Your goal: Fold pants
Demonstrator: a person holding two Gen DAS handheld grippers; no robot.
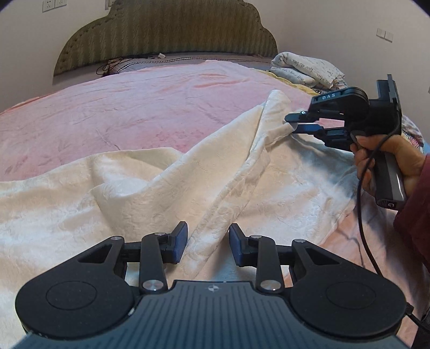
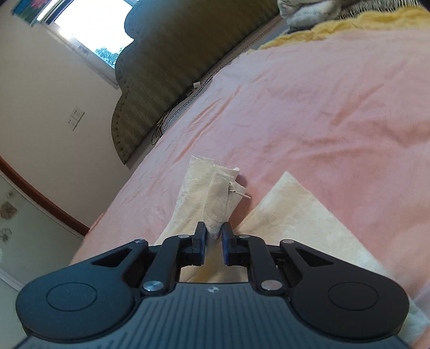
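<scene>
On bed w/ pink blanket (image 1: 134,112): cream pants (image 1: 134,193), spread and rumpled over the near half.

Surroundings:
- Olive padded headboard (image 1: 166,35) at far end; dark cable (image 1: 107,65) at its foot, on the mattress edge.
- Wall sockets (image 1: 53,4) above headboard, upper left; switch plates (image 1: 384,33) on wall at right.
- Bundled white bedding w/ script print (image 1: 309,68) at far right corner of bed; yellow cloth (image 2: 349,24) just beside it.
- Window (image 2: 91,29) beside headboard, right-cam view only.
- Nothing lying betw. either tool and the fabric.

Left gripper (image 1: 208,245): fingers spread partway, blue pads apart. A raised ridge of pants fabric runs up betw. them; can't tell if pads touch it. Tool sits low over near edge of pants.

Right gripper (image 2: 214,241), also seen from left cam at right (image 1: 291,124): fingers nearly together, pinching a narrow bunch of cream fabric. Pinched corner is lifted off blanket, cloth pulled into a taut fold rising toward it. A hand (image 1: 389,158) in a dark red sleeve (image 1: 414,214) holds the handle, black cord (image 1: 362,214) hanging below.

Right-cam view: pinched strip sticks out past the fingers, small tag pin (image 2: 236,191) on it; a second flat panel of pants (image 2: 295,214) lies on blanket just to the right.
</scene>
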